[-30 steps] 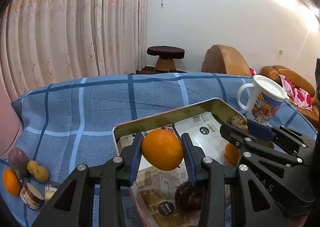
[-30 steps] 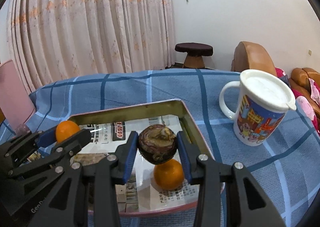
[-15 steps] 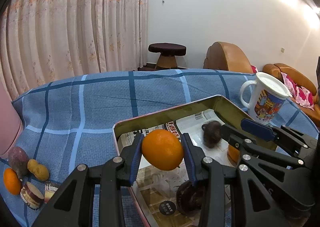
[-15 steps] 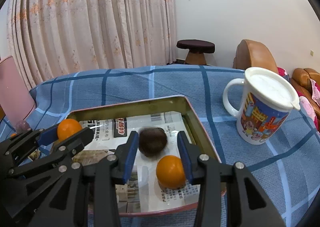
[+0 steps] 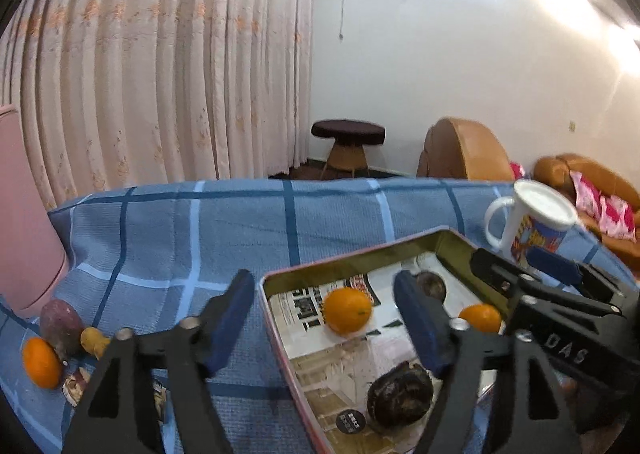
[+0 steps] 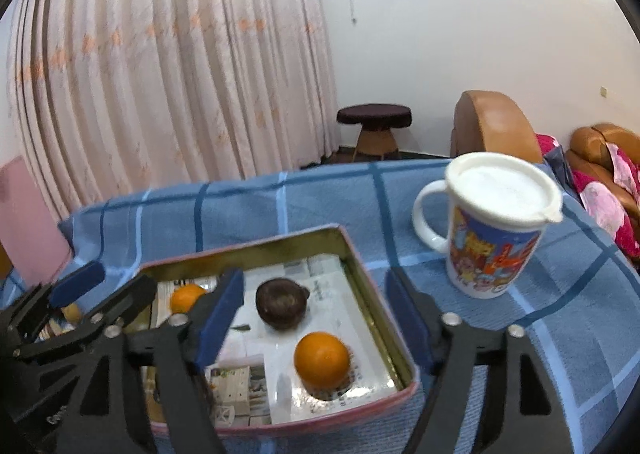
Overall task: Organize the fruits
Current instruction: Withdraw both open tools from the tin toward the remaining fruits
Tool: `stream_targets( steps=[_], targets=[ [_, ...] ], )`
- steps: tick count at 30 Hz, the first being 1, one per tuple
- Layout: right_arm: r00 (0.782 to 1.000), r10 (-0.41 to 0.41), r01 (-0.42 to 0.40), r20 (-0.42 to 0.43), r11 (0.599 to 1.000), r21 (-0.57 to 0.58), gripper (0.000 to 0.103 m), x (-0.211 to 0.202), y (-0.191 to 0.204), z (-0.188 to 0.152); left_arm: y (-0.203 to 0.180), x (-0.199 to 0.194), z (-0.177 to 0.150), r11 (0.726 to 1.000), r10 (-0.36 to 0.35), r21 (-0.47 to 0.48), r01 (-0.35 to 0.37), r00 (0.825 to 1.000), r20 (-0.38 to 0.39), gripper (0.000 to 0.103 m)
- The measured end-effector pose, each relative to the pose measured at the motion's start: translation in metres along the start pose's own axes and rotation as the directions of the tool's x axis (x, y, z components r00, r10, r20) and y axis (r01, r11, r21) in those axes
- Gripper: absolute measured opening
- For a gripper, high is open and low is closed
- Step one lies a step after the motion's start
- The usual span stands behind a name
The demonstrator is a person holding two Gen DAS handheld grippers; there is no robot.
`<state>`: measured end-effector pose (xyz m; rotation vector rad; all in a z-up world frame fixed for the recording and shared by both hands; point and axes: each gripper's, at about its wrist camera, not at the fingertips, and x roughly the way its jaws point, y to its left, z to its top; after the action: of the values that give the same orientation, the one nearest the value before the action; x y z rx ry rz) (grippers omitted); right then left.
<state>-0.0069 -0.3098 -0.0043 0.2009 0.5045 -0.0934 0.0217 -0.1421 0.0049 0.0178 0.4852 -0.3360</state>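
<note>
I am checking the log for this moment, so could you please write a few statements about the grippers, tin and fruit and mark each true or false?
1. The left gripper holds an orange. False: it is open and empty.
2. Two oranges lie in the tin. True.
3. The right gripper is open. True.
4. The mug stands inside the tin. False: it stands beside it on the cloth.
5. An orange lies on the cloth outside the tin. True.

Both grippers, left gripper (image 5: pixel 324 318) and right gripper (image 6: pixel 314 314), share black angular frames, silver screw heads, blue finger pads (image 5: pixel 230 318) and faint white lettering
</note>
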Motion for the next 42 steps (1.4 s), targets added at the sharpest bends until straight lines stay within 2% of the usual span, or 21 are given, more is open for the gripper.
stream_targets(
  steps=[3,12,20,25,34,42],
  targets=[
    [0.999,0.02,-0.02,0.028,1.0,0.022,0.095,-0.005,-0.002,0.002,0.006,-0.008,0.004,1.0,0.01,-0.012,-0.009,0.999,0.034,0.079],
    [0.996,-0.029,0.032,0.089,0.999,-0.036,0.096,-0.013,0.009,-0.001,0.029,-0.023,0.001,0.989,0.147,-0.019,-0.146,0.983,0.114,0.08],
    [0.986,-0.077,0.084,0.15,0.995,-0.044,0.096,-0.022,0.016,-0.005,0.039,-0.029,-0.012,0.977,0.208,0.02,-0.212,0.969,0.132,0.08],
    [0.982,-0.098,0.104,0.161,0.994,-0.027,0.096,-0.028,0.018,-0.009,0.045,-0.035,-0.016,0.98,0.197,0.003,-0.199,0.971,0.133,0.08],
    [0.977,-0.113,0.127,0.178,0.99,-0.064,0.096,-0.042,0.039,-0.019,0.053,-0.048,-0.023,0.983,0.183,-0.013,-0.183,0.974,0.13,0.08],
    [0.981,-0.093,0.1,0.169,0.994,-0.034,0.096,-0.05,0.049,-0.026,0.064,-0.054,-0.028,0.984,0.181,-0.014,-0.18,0.978,0.101,0.08]
  ],
)
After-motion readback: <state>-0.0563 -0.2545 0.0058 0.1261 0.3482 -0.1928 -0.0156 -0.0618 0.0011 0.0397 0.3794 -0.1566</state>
